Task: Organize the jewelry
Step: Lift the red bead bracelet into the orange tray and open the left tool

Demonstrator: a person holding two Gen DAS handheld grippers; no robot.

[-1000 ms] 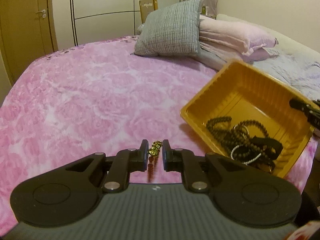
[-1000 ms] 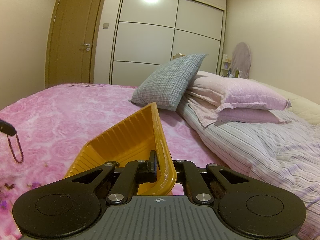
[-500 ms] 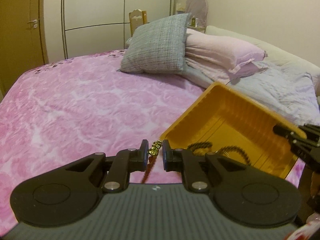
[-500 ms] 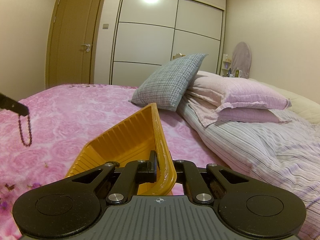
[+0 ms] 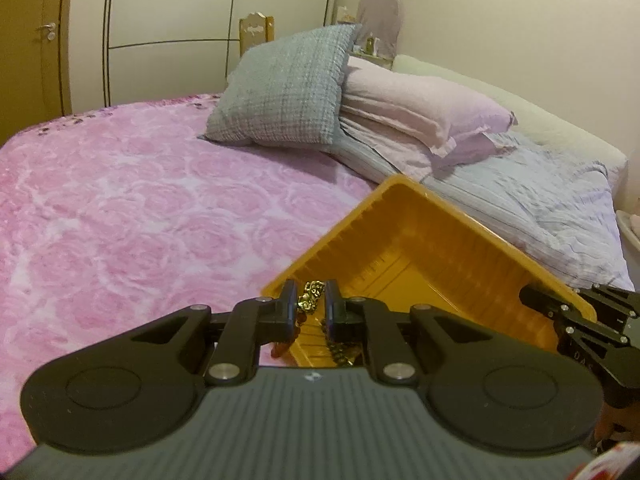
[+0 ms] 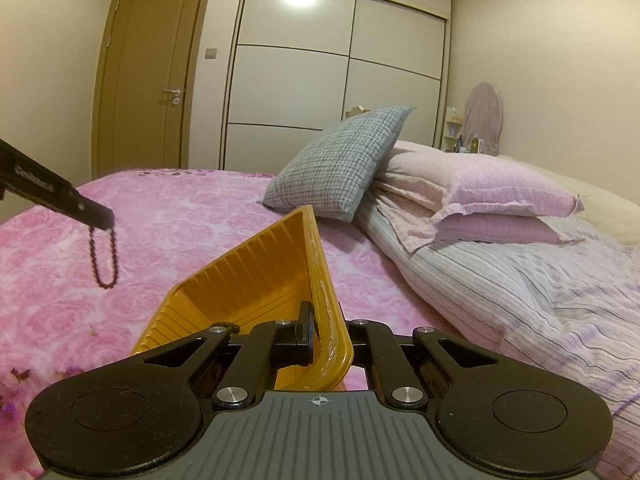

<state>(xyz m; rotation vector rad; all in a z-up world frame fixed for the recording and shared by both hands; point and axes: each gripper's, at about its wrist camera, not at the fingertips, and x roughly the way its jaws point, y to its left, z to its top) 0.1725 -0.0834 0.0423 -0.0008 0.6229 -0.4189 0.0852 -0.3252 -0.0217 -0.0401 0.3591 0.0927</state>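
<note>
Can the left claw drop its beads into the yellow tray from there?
Probably yes. The left claw holds the bead string near the yellow tray, whose open top faces it with nothing between. The right claw grips the tray's rim and tilts it.

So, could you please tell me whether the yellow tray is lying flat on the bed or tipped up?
Tipped up: the right hand-held gripper clamps the yellow tray by its rim, lifting that side above the pink bedspread.

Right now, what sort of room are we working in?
A bedroom, most likely in a home. A bed with a pink rose-patterned cover fills the view, pillows are stacked at its head, and a tall built-in wardrobe stands beside a wooden door.
</note>
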